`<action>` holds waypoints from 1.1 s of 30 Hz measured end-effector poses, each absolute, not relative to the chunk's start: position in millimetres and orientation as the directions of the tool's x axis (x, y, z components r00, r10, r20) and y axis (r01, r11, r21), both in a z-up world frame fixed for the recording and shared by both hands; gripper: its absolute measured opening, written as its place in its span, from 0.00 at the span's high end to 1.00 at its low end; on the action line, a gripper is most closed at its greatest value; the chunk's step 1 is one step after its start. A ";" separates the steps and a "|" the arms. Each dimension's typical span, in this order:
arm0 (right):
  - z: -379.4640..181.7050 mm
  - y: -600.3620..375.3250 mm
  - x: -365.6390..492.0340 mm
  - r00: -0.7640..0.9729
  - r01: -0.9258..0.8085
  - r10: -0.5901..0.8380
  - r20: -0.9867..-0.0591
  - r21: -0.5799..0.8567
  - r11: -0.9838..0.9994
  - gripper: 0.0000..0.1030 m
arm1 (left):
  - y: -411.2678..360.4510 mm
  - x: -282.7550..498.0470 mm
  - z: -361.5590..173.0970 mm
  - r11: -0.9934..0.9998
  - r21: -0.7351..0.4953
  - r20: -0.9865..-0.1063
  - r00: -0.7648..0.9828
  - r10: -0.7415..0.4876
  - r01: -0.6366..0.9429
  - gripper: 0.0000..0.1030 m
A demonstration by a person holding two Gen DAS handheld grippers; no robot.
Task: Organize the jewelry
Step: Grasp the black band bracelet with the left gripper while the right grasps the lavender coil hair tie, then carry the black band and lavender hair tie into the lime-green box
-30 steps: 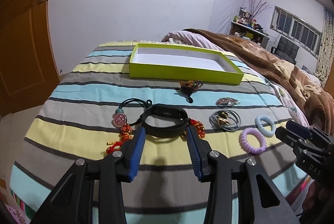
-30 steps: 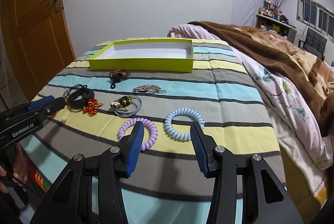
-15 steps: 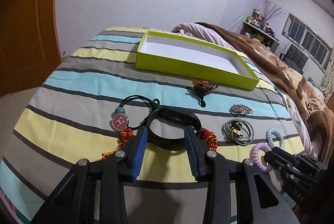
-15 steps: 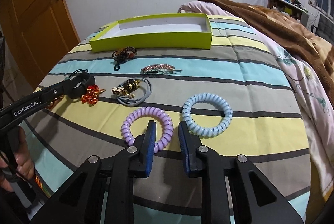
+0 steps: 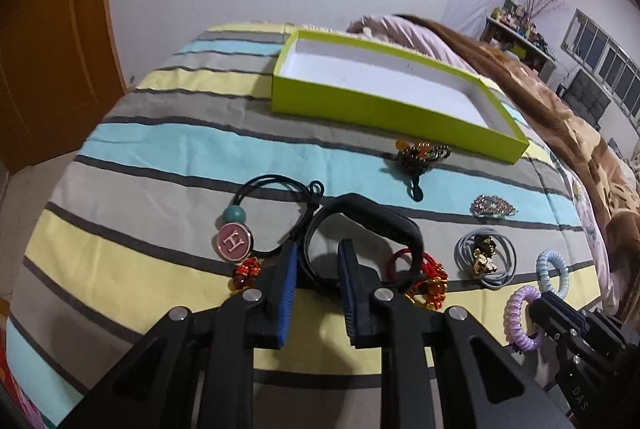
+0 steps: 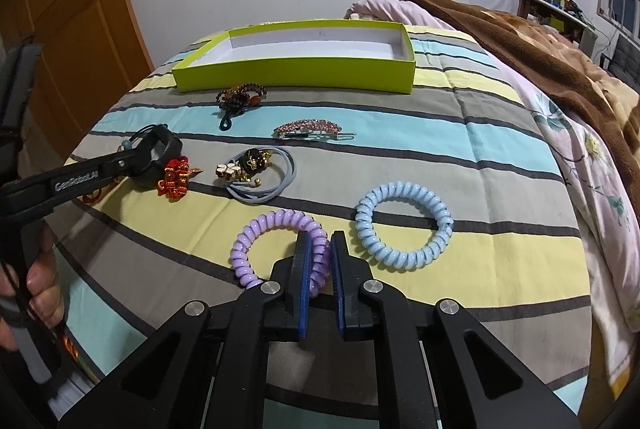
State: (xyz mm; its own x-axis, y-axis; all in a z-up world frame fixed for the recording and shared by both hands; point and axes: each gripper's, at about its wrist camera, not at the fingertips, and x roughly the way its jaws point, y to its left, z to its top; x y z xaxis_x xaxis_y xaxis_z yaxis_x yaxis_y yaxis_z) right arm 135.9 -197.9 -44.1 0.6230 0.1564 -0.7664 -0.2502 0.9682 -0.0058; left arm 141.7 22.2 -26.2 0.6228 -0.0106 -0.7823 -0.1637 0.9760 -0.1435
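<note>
A black wristband (image 5: 372,221) lies on the striped bedspread. My left gripper (image 5: 318,261) has its blue pads narrowed around the band's near rim, with a gap still showing; it also shows in the right wrist view (image 6: 132,163). My right gripper (image 6: 320,249) is shut on the near side of a purple coil hair tie (image 6: 276,225), also seen in the left wrist view (image 5: 520,313). A lime green box (image 5: 384,101), white inside and empty, sits at the far end (image 6: 296,69).
On the spread lie a light blue coil tie (image 6: 404,225), a grey hair-tie bundle with gold charms (image 6: 260,173), a pink rhinestone clip (image 6: 308,129), a dark bead bracelet (image 6: 240,97), a red knot charm (image 6: 174,177) and a pink H pendant on a black cord (image 5: 234,241). A brown blanket (image 6: 540,41) lies right.
Both grippers moved forward and closed in: the left narrowed around the black wristband's rim, the right shut onto the purple coil tie.
</note>
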 end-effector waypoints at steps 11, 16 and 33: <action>-39.4 -199.3 131.0 0.641 -0.261 0.179 -0.747 0.008 0.965 0.91 | 14.6 134.2 -18.3 0.986 -0.121 -0.741 0.671 -0.013 -0.116 0.92; -29.2 -201.2 122.7 0.668 -0.256 0.182 -0.722 0.006 0.967 0.91 | 11.2 120.1 -5.1 0.990 -0.123 -0.707 0.706 -0.036 -0.073 0.92; 21.3 -201.6 100.9 0.767 -0.240 0.171 -0.618 -0.030 0.970 0.91 | 3.8 88.9 42.1 0.995 -0.096 -0.604 0.795 -0.060 0.002 0.92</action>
